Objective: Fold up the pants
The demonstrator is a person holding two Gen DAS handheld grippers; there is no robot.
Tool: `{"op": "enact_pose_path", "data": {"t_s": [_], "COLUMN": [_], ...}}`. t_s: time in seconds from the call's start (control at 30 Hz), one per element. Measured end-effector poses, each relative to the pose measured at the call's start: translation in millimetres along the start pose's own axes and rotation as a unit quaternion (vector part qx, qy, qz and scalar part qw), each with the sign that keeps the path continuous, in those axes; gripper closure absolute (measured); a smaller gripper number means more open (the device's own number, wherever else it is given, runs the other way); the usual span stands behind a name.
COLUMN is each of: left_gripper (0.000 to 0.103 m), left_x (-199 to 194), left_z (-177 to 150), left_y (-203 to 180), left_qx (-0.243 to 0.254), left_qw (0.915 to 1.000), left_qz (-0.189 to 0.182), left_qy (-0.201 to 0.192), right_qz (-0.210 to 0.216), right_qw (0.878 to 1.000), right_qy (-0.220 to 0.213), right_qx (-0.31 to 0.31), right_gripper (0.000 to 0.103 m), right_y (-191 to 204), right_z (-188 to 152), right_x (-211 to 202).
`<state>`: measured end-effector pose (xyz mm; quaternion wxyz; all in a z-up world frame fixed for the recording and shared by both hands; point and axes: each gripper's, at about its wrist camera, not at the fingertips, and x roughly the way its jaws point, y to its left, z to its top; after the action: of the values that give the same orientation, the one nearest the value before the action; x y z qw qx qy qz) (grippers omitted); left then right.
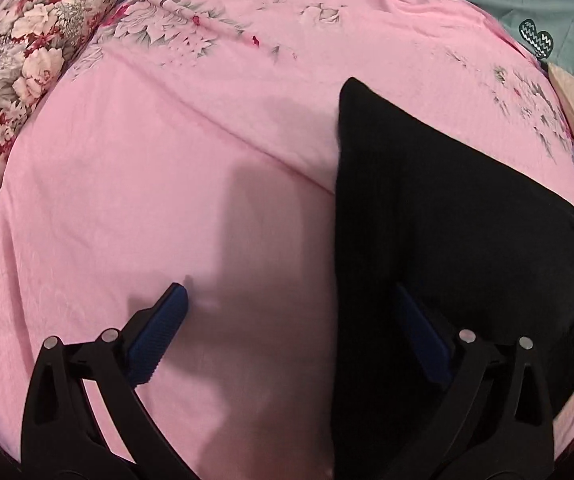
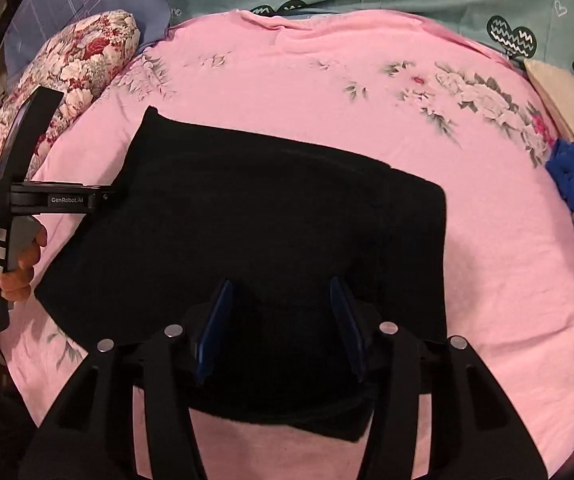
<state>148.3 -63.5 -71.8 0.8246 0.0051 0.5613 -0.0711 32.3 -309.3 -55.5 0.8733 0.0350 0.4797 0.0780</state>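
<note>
Pants (image 2: 247, 232) lie folded on pink sheet (image 2: 487, 240); left gripper (image 1: 291, 320) and right gripper (image 2: 283, 320) hover wide, empty; next fold wants edges squared.

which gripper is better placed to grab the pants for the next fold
Right. The right gripper is open directly over the near part of the black pants; the left gripper is open mostly over bare pink sheet.

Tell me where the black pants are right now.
The black pants lie folded flat on the pink sheet, mid-frame in the right wrist view under the open right gripper, with the left gripper at their left edge.
</note>
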Motion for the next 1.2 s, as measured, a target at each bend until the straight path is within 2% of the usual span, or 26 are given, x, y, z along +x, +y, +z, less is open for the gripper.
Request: {"op": "enact_pose_path", "data": {"t_s": [0.07, 0.17, 0.2, 0.27, 0.37, 0.5, 0.63, 0.7, 0.77, 0.8, 0.97, 1.07, 1.13, 1.17, 1.2], "left_gripper": [0.002, 0.002, 0.002, 0.002, 0.002, 0.002, 0.004, 0.014, 0.025, 0.026, 0.026, 0.025, 0.014, 0.005, 0.003], "left_x": [-12, -25, -24, -20, -7, -4, -3, -5, -4, -2, 7, 11, 13, 13, 13], "left_z": [-7, -12, -12, -15, -14, -9, -5, -3, 0, 3, 17, 22, 21, 20, 20], "left_y": [-1, 0, -1, -3, -3, -5, -11, -12, -13, -16, -26, -28, -30, -35, -43], "left_qx": [0.003, 0.006, 0.006, 0.008, 0.003, -0.002, 0.012, 0.015, 0.016, 0.015, 0.005, -0.008, -0.023, -0.016, 0.000], "left_qw": [0.9998, 0.9963, 0.9947, 0.9914, 0.9884, 0.9862, 0.9862, 0.9847, 0.9802, 0.9780, 0.9723, 0.9705, 0.9688, 0.9689, 0.9709], "left_qz": [-0.021, -0.085, -0.102, -0.125, -0.135, -0.146, -0.150, -0.161, -0.183, -0.191, -0.211, -0.222, -0.231, -0.233, -0.227], "left_qy": [-0.003, 0.006, 0.016, 0.038, 0.069, 0.078, 0.068, 0.065, 0.075, 0.082, 0.100, 0.095, 0.086, 0.081, 0.075], "right_qz": [0.011, 0.047, 0.043, 0.035, 0.077, 0.104, 0.133, 0.153, 0.200, 0.224, 0.257, 0.268, 0.273, 0.276, 0.279], "right_qw": [1.000, 0.995, 0.993, 0.987, 0.971, 0.968, 0.964, 0.961, 0.952, 0.946, 0.936, 0.937, 0.936, 0.936, 0.935], "right_qy": [-0.012, -0.029, -0.030, -0.030, -0.016, 0.008, 0.011, 0.011, 0.016, 0.019, 0.024, 0.016, 0.016, 0.017, 0.019], "right_qx": [0.022, 0.081, 0.104, 0.156, 0.225, 0.229, 0.230, 0.232, 0.232, 0.234, 0.238, 0.224, 0.220, 0.218, 0.216], "right_gripper": [0.046, 0.021, 0.018, 0.018, 0.018, 0.018, 0.018, 0.018, 0.018, 0.018, 0.018, 0.018, 0.018, 0.018, 0.018], "right_y": [-7, -33, -44, -67, -91, -91, -92, -92, -91, -91, -93, -86, -84, -83, -83], "right_z": [-4, -12, -14, -20, -30, -30, -24, -23, -23, -23, -11, -2, 2, 5, 6], "right_x": [-20, -40, -40, -37, -25, -5, 5, 7, 12, 18, 28, 36, 42, 44, 46]}}
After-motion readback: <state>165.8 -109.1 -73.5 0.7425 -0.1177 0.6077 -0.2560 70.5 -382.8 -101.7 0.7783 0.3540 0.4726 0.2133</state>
